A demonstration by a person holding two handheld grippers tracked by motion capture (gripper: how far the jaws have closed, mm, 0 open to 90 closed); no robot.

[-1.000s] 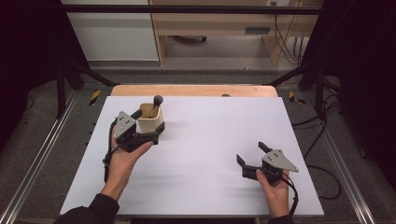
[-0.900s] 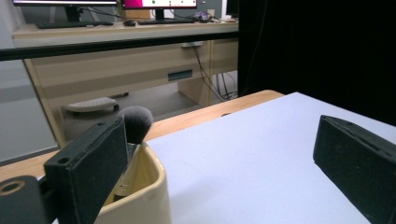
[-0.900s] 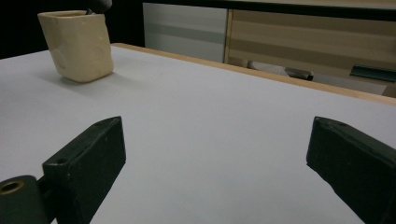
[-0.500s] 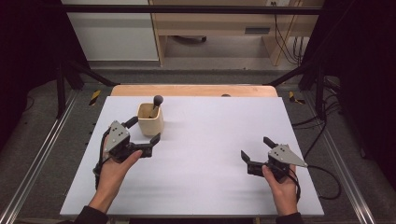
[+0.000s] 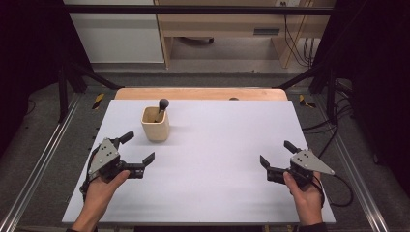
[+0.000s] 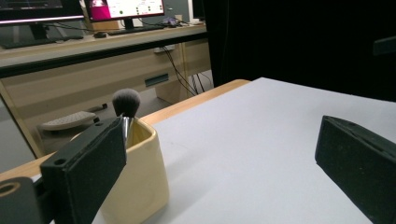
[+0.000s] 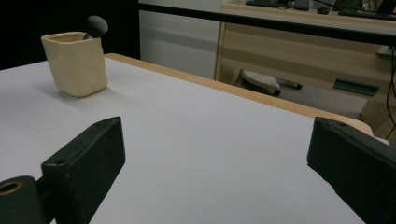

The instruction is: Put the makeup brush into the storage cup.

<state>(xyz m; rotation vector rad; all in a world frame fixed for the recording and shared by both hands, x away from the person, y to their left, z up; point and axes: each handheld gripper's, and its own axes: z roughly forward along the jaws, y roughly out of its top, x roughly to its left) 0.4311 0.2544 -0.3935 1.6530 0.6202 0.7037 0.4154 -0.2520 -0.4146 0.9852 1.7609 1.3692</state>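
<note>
White table [image 5: 217,159] | cream cup [image 5: 155,124] holds brush [image 5: 162,105] | both jaws apart

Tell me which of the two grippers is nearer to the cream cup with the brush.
The left gripper. It sits just in front of the cream cup, whereas the right gripper rests far across the white table.
</note>
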